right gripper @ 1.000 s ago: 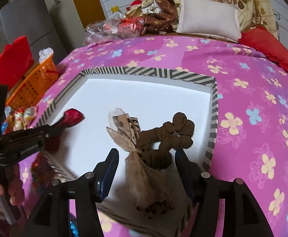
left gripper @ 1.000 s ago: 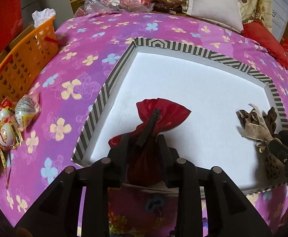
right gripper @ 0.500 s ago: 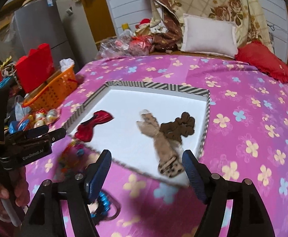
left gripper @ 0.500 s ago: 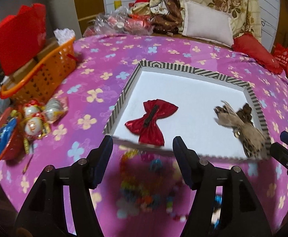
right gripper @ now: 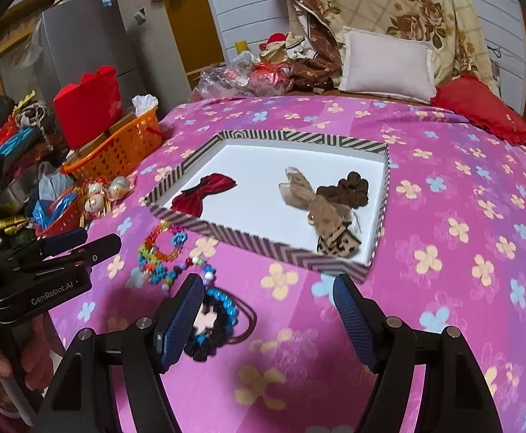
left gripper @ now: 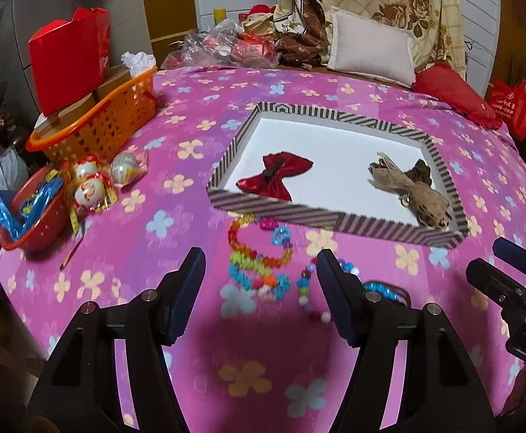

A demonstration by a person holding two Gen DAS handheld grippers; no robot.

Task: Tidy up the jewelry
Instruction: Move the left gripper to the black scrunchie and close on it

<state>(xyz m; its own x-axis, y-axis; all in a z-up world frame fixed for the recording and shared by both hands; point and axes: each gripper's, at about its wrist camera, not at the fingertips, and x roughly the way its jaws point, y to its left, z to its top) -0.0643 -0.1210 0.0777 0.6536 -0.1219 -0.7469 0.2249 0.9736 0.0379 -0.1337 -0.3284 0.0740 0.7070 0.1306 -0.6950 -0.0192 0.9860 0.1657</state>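
1. Both sets of jaws apart and empty, having just opened: left gripper (left gripper: 259,274), right gripper (right gripper: 268,297).
2. Already inside the striped tray (left gripper: 335,216) on the bed: red bow (left gripper: 275,176) at left, tan bow (left gripper: 407,187) and brown scrunchie (right gripper: 349,189) at right.
3. Still loose on the purple bedspread (left gripper: 190,93), on the near side of the tray: colourful bead bracelets (left gripper: 259,259), lying straight ahead between the left jaws; bead string (left gripper: 309,288) just right of them.
4. Blue-and-black hair tie (right gripper: 216,321) lying beside the right gripper's left jaw, off-centre to the left.
5. Likely next: left onto the bracelets, right shifting leftward for the hair tie.
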